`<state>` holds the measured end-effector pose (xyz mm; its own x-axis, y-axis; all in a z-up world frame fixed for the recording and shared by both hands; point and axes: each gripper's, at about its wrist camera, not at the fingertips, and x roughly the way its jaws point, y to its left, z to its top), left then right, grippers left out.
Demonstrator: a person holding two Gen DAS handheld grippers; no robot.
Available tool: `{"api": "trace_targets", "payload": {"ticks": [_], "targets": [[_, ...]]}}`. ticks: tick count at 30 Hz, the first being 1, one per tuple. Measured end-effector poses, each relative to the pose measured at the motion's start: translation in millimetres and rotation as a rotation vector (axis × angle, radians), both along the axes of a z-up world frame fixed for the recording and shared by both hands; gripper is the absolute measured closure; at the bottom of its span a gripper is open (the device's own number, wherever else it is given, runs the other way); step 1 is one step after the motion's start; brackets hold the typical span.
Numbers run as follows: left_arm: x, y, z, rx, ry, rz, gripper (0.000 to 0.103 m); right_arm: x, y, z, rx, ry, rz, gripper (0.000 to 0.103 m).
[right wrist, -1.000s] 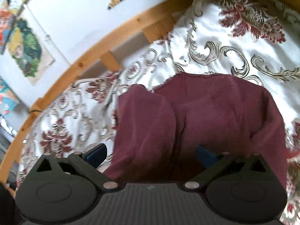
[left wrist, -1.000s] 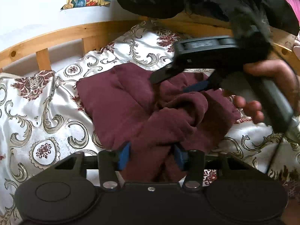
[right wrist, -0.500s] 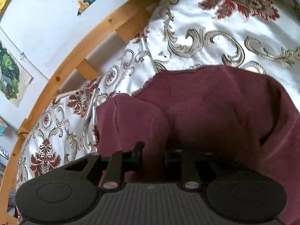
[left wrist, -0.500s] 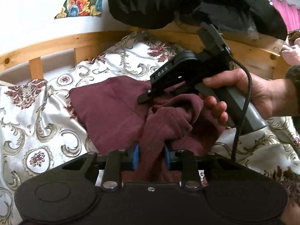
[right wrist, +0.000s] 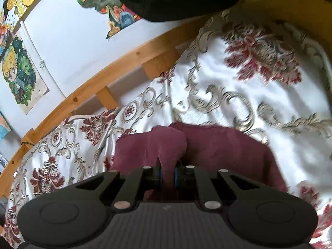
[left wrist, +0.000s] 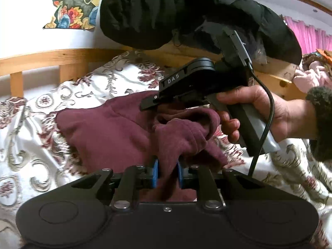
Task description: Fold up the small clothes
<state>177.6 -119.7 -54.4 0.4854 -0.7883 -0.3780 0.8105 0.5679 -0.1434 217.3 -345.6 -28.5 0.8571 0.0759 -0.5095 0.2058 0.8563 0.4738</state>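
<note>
A small maroon garment lies bunched on the patterned bedspread. My left gripper is shut on a raised fold of it at the near edge. The right gripper shows in the left wrist view, held by a hand over the garment's far right side. In the right wrist view the right gripper is shut on a fold of the maroon garment, lifting it off the bedspread.
A wooden bed rail runs along the back, with a white wall and posters behind. A black jacket hangs overhead. Pink clothes lie at the far right. A cable trails from the right gripper.
Both grippers closed on the maroon garment, the right one from wide open. They have lifted their folds and gathered the cloth toward the middle.
</note>
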Motion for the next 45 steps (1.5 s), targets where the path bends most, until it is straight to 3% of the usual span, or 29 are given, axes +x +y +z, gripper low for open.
{"api": "trace_targets", "payload": {"ticks": [11, 22, 28, 30, 36, 38, 40, 42, 43, 44, 45], "targets": [[2, -31, -7, -0.02, 0.032, -0.04, 0.085, -28, -33, -1, -0.046, -0.012, -0.051, 0.093], [9, -45, -11, -0.018, 0.106, -0.06, 0.083, -39, -43, -19, -0.097, 0.056, -0.098, 0.091], [9, -45, -10, -0.005, 0.118, -0.076, 0.077, -52, -44, -21, -0.119, 0.084, -0.115, 0.068], [12, -43, -9, -0.024, 0.147, -0.081, 0.074, -59, -42, -20, -0.135, 0.089, -0.124, 0.049], [22, -37, -8, -0.064, 0.247, -0.077, 0.065, -81, -39, -26, -0.113, 0.099, -0.141, 0.036], [20, -36, -5, -0.064, 0.247, -0.081, 0.053, -87, -40, -29, -0.071, 0.091, -0.161, 0.034], [18, -34, 0, -0.077, 0.242, -0.084, 0.03, -92, -40, -31, -0.042, 0.085, -0.175, 0.034], [14, -29, 6, -0.089, 0.228, -0.08, 0.024, -97, -41, -33, -0.024, 0.079, -0.194, 0.04], [13, -27, 10, -0.09, 0.223, -0.071, 0.019, -99, -41, -34, -0.017, 0.085, -0.206, 0.048], [14, -24, 14, -0.091, 0.219, -0.055, 0.016, -102, -41, -35, -0.019, 0.096, -0.21, 0.068], [15, -18, 17, -0.096, 0.211, -0.023, 0.011, -104, -39, -37, -0.033, 0.107, -0.201, 0.079]]}}
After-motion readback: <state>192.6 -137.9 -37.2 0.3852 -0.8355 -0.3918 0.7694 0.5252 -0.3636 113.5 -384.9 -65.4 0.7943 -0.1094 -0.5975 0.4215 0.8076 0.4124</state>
